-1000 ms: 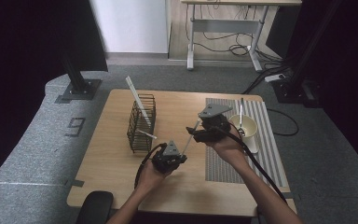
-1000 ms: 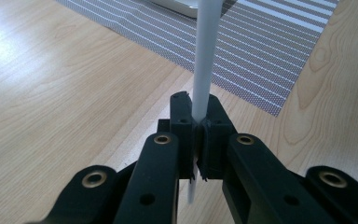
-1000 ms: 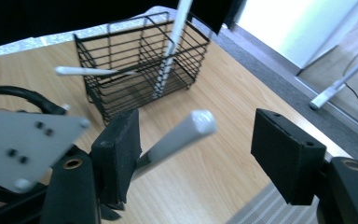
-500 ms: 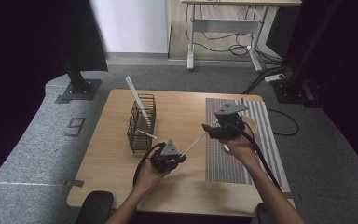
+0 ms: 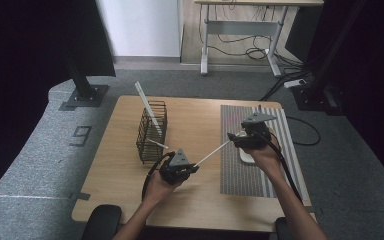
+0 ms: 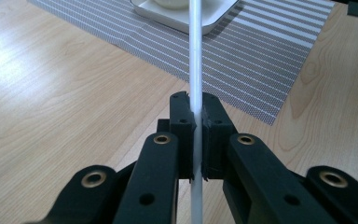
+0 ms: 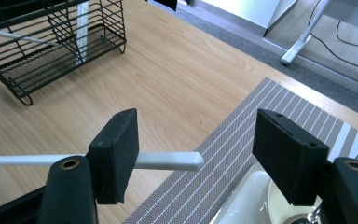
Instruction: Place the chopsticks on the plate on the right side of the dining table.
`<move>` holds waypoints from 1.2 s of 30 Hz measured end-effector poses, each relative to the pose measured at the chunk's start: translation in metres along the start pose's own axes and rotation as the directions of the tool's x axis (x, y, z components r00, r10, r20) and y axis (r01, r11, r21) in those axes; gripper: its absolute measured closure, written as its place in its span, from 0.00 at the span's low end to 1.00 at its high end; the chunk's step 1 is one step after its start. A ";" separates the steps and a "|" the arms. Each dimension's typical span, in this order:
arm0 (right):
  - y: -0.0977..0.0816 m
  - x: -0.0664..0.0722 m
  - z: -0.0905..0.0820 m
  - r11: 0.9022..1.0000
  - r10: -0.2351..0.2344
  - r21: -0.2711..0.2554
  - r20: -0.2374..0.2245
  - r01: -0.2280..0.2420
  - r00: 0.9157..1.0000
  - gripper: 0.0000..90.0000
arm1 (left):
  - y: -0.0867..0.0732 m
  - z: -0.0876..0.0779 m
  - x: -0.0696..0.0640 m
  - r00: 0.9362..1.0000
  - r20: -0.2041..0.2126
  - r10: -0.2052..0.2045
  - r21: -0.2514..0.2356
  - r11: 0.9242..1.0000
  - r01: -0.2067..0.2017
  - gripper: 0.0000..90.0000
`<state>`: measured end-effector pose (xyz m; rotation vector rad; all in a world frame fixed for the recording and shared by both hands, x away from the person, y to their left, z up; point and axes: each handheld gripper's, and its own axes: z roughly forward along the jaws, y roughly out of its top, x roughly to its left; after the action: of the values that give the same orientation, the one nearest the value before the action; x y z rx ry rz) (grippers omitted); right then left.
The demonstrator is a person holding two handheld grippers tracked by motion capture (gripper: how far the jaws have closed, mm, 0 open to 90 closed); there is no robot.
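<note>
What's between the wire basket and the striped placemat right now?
Bare wooden tabletop separates the wire basket from the striped placemat in the high view; nearer the person, the white stick clamped in the left gripper reaches across that gap.

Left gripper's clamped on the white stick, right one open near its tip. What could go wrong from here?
1. The left gripper pinches the stick near one end; the long free end may swing or slip.
2. The right gripper is open with the tip near one jaw; closing off-centre might knock it aside.
3. The dish lies close beyond the tip and may get bumped.

High cam overlooks whole table (image 5: pixel 130 175); both claw cams close, low, sharing striped mat (image 6: pixel 270 60).
</note>
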<state>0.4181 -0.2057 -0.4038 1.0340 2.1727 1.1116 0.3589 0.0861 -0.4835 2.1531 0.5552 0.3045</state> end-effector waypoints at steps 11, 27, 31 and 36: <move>-0.013 -0.004 0.011 1.000 0.011 0.024 0.007 -0.011 1.000 0.35 | -0.001 -0.001 0.001 1.000 0.004 0.003 0.000 1.000 -0.003 0.95; -0.018 -0.006 0.011 1.000 0.025 0.019 -0.011 -0.024 1.000 0.33 | -0.001 -0.005 0.005 1.000 0.024 0.000 0.006 1.000 0.000 0.95; -0.017 -0.007 0.004 1.000 0.022 0.013 -0.023 -0.022 0.999 0.30 | 0.001 -0.008 0.008 0.999 0.035 0.018 0.021 1.000 -0.018 0.95; -0.018 -0.005 -0.009 1.000 -0.007 0.013 -0.042 0.008 0.999 0.27 | 0.004 -0.012 0.012 0.997 0.050 0.053 0.040 0.998 -0.055 0.95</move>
<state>0.4071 -0.2207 -0.4135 1.0162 2.2177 1.1261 0.3651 0.0982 -0.4727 2.2120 0.4793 0.2714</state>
